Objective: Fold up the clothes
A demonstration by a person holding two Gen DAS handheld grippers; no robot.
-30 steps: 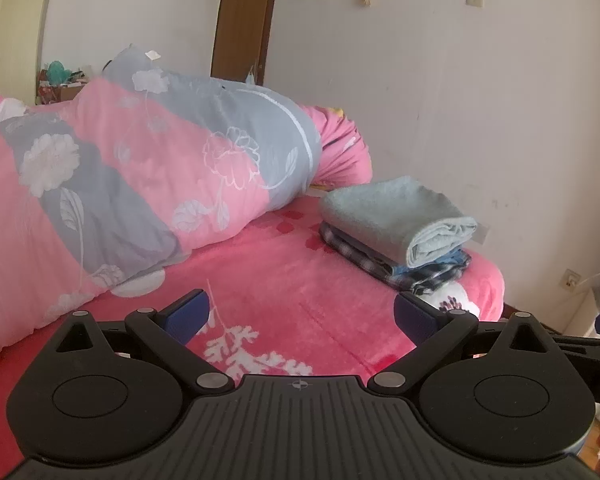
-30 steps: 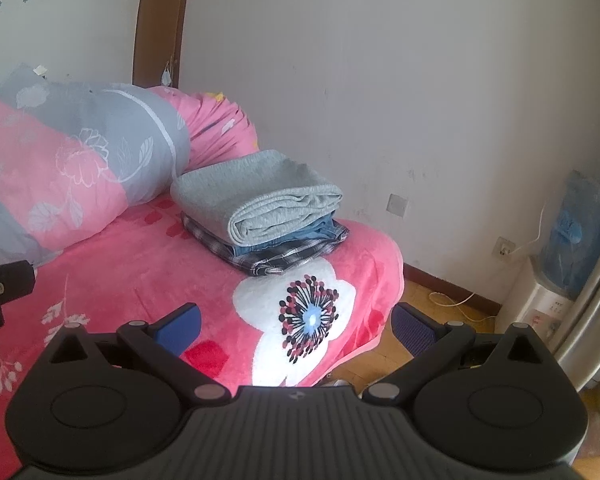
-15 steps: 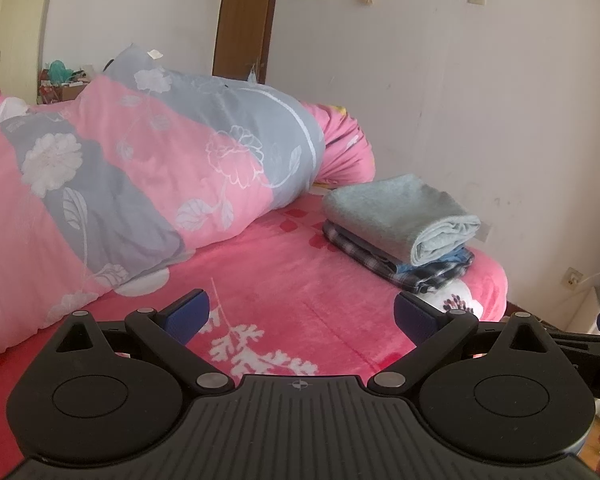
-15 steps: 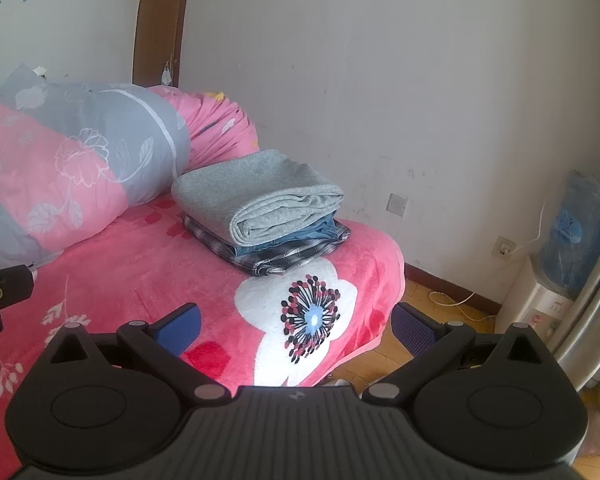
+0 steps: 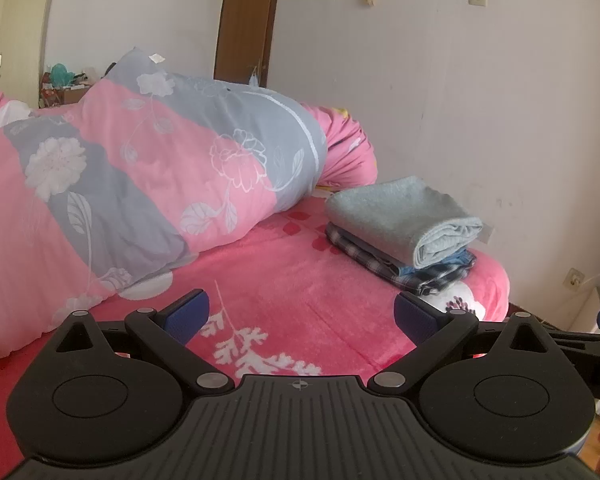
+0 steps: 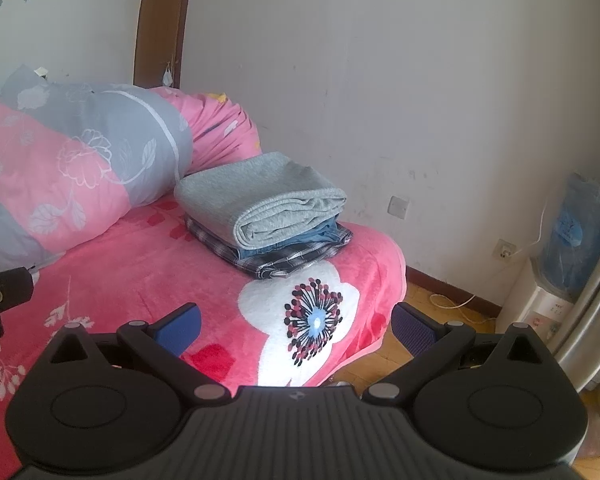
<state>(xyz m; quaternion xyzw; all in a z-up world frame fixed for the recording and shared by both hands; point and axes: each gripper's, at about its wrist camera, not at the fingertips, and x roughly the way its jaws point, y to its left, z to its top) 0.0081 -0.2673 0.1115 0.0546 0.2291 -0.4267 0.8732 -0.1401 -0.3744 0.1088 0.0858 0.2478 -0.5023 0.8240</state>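
Left gripper (image 5: pixel 300 314): jaws wide apart, nothing between them, held above the bed (image 5: pixel 292 280) and aimed across it toward the far corner. Judged idle, not engaged with cloth.

Duvet (image 5: pixel 140 184), pink and grey with a flower print, is rolled into a bolster along the left side of the bed. Probably pushed there to free the middle of the blanket as a folding surface.

Stack (image 5: pixel 404 232) of folded clothes sits at the far right corner of the bed, near the wall (image 5: pixel 480 100): grey knit on top, blue denim under it, checked fabric at the bottom. Edges roughly aligned, folded ends facing the cameras. Placement at the corner reads as a "done" pile, kept out of the working area. No loose garment is visible in either view, so folding looks finished or between items.

Right gripper (image 6: pixel 296 322): jaws likewise spread, empty, over the near bed edge by the big white flower print (image 6: pixel 304 320).

Surface: plush pink blanket, soft, some give; cloth would grip rather than slide.

Room: door (image 5: pixel 246 20) behind the duvet, wardrobe (image 5: pixel 8 40) far left, scuffed white wall with sockets, wooden floor (image 6: pixel 440 312), water dispenser (image 6: pixel 572 248) at right.
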